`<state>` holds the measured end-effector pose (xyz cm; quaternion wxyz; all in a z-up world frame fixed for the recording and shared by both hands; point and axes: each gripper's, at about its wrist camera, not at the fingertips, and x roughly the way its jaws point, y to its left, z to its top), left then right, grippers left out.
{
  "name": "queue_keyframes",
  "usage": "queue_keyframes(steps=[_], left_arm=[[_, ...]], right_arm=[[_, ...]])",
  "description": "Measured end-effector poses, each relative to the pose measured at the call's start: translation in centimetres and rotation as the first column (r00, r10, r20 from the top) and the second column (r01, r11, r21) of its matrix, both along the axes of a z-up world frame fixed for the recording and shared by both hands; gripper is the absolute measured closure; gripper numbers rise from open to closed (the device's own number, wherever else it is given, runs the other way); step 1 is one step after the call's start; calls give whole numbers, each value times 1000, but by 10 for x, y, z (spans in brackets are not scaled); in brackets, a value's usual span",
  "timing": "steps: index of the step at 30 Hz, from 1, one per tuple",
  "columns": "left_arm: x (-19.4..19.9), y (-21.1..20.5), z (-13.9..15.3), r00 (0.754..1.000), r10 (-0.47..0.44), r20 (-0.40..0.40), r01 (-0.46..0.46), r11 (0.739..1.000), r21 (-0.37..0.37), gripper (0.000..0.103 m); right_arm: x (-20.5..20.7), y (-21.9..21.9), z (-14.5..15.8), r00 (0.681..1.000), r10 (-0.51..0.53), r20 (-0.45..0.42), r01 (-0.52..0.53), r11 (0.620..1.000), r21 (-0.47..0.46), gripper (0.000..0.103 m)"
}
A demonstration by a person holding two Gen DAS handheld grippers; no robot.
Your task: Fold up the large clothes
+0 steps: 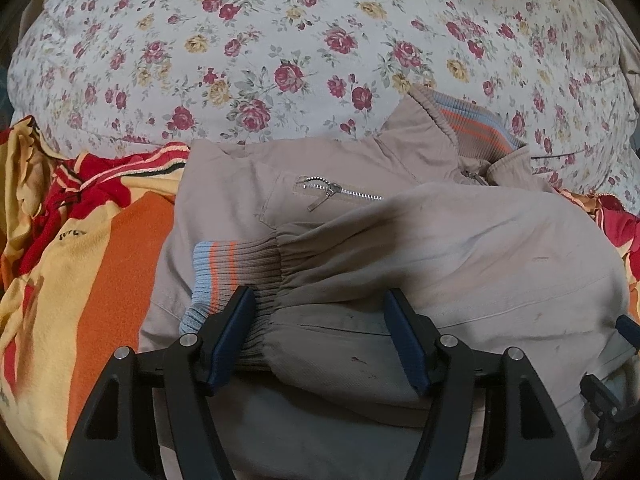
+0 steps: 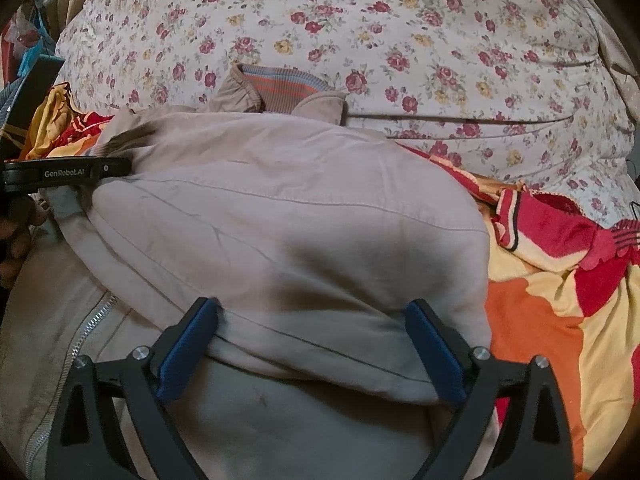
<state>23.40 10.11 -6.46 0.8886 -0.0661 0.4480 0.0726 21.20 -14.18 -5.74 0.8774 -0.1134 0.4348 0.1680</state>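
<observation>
A beige zip jacket lies on the bed, one sleeve folded across its front. That sleeve ends in a ribbed cuff striped blue and orange. My left gripper stands open astride the sleeve just behind the cuff, with cloth between its blue pads but not pinched. In the right wrist view the same jacket bulges at the shoulder. My right gripper is open over the sleeve's upper part, its fingers on either side of the fold. The jacket's striped collar lies at the far end.
Under the jacket lies a red, orange and yellow blanket, which shows on the jacket's other side as well. Beyond it is a floral bedsheet. A hand holds the left gripper's black body at the right wrist view's left edge.
</observation>
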Motion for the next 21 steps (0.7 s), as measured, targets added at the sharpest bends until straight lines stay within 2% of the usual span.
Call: queue_keyframes(steps=[21], left_arm=[[1, -1, -1, 1000, -8, -6, 8, 1000, 18, 45]], right_arm=[[0, 0, -1, 1000, 1, 5, -1, 1000, -7, 3]])
